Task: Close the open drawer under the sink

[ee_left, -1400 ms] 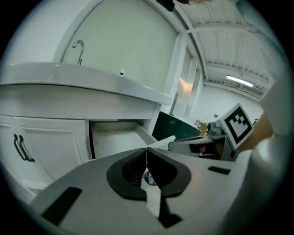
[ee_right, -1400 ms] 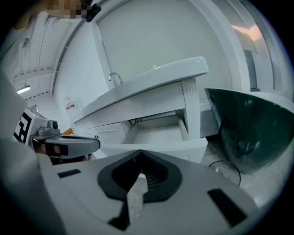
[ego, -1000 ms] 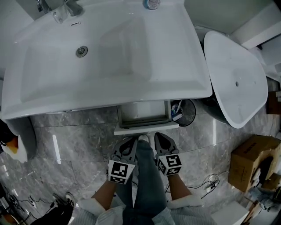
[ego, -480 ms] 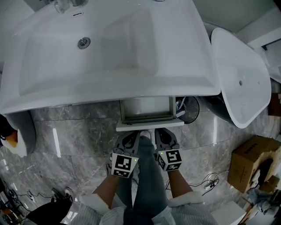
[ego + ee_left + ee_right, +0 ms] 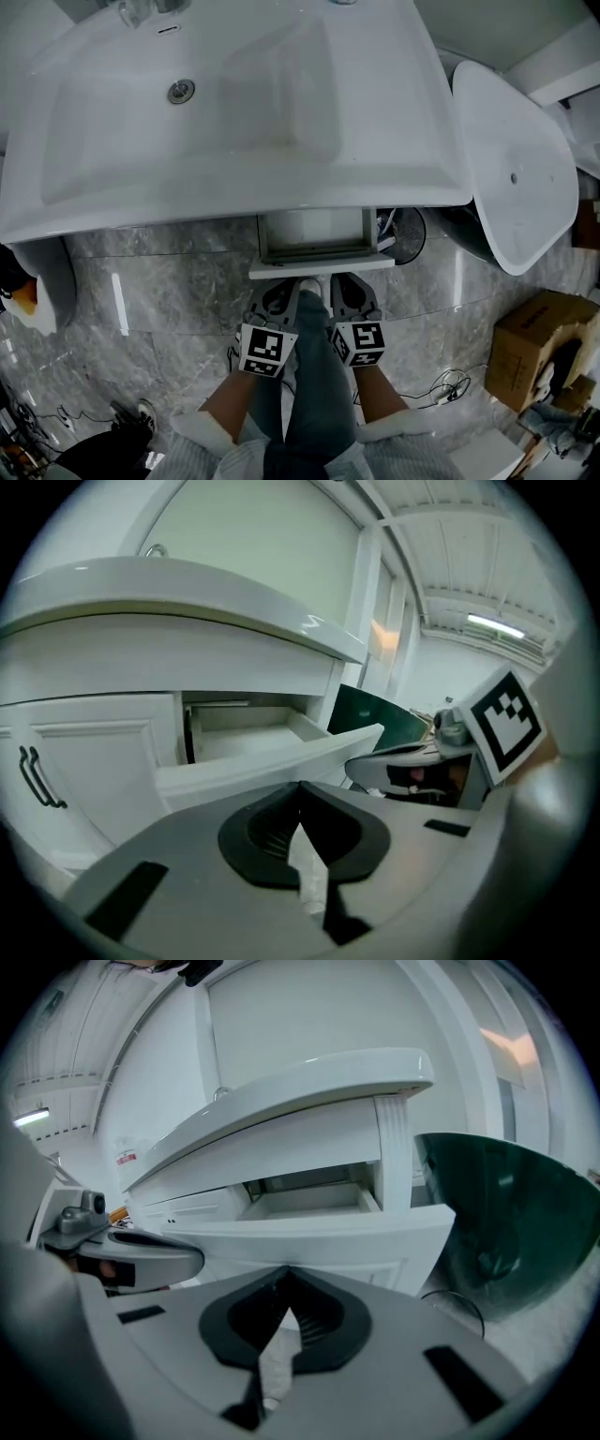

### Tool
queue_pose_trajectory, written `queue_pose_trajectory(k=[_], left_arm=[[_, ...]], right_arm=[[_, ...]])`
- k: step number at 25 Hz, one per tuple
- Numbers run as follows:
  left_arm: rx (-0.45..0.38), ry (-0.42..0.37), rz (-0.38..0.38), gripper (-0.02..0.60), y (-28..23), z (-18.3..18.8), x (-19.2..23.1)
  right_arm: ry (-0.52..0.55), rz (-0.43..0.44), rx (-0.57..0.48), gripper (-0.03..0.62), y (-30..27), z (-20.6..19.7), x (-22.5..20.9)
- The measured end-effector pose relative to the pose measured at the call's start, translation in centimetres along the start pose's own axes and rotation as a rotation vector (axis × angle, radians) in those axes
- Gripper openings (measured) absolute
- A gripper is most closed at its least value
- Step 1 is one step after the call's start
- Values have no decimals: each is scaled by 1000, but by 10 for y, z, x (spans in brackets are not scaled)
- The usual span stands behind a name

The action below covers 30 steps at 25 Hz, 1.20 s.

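The white sink (image 5: 234, 122) fills the upper view, and under its front edge, toward the right, the drawer (image 5: 312, 230) stands pulled out. The left gripper (image 5: 281, 292) and right gripper (image 5: 340, 283) sit side by side just before its front panel (image 5: 319, 269), jaws pressed together on nothing. The approach seems finished, and the next move likely calls for an even push straight inward.

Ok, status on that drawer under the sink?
Left gripper and right gripper shut, empty, side by side just short of the drawer front. Drawer open under the sink. Nothing in the way.
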<state>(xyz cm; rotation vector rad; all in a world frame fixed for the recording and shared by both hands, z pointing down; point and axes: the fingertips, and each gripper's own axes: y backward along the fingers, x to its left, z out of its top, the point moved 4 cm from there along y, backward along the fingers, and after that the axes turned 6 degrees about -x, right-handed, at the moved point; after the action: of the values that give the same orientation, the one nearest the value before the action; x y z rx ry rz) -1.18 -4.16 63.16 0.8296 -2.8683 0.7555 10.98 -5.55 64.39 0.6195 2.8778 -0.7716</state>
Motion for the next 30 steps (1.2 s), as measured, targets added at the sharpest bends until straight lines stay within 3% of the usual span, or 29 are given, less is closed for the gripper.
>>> queue_pose_trajectory(k=[12,30], left_arm=[[-9,-31,-24,15,-5,5,2],[-62,-38,15,15,-24,30,33]], right_arm=[[-5,-36,-20,11,-3,7,-1],[16,-43,-49,11,-36,34,-6]])
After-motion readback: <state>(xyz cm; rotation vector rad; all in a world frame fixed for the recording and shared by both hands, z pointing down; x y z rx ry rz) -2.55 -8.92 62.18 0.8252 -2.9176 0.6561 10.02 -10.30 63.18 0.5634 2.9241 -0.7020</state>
